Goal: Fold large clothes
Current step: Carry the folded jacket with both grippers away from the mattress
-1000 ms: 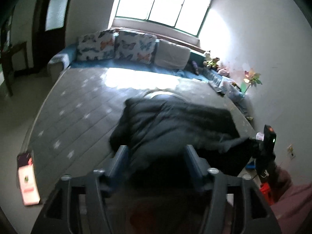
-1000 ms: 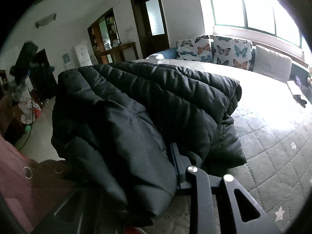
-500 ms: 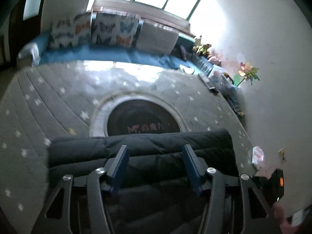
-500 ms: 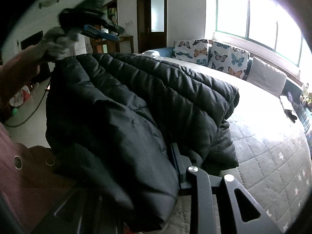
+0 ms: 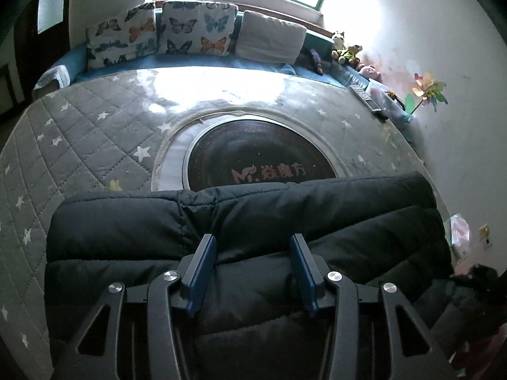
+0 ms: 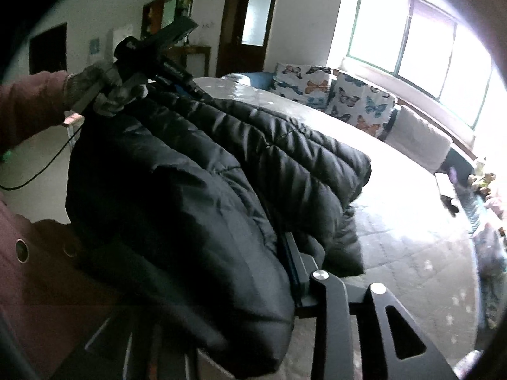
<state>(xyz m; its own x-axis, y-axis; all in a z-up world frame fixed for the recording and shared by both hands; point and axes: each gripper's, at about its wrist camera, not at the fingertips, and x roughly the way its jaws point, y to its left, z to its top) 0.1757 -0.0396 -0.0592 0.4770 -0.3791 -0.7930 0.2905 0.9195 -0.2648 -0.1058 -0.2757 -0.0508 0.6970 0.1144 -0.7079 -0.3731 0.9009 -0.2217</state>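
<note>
Left gripper (image 5: 253, 266) stood wide open, empty, above the black puffer jacket (image 5: 240, 231); right gripper (image 6: 285, 272) grip state indeterminate, fingers buried in fabric.

left gripper (image 5: 253, 243): black frame, blue pads, silver screws | sleeve (image 6: 28, 104): maroon

A bed (image 5: 79, 145) covered with a grey quilted spread printed with white stars is seen, a round dark emblem (image 5: 259, 161) with lettering marked at its middle. A black puffer jacket (image 5: 240, 221) is laid folded across its near edge. Butterfly-print pillows (image 5: 164, 31) and a plain pillow (image 5: 269, 41) are propped along its far side. A remote control (image 5: 364, 96) is placed near the right edge.
</note>
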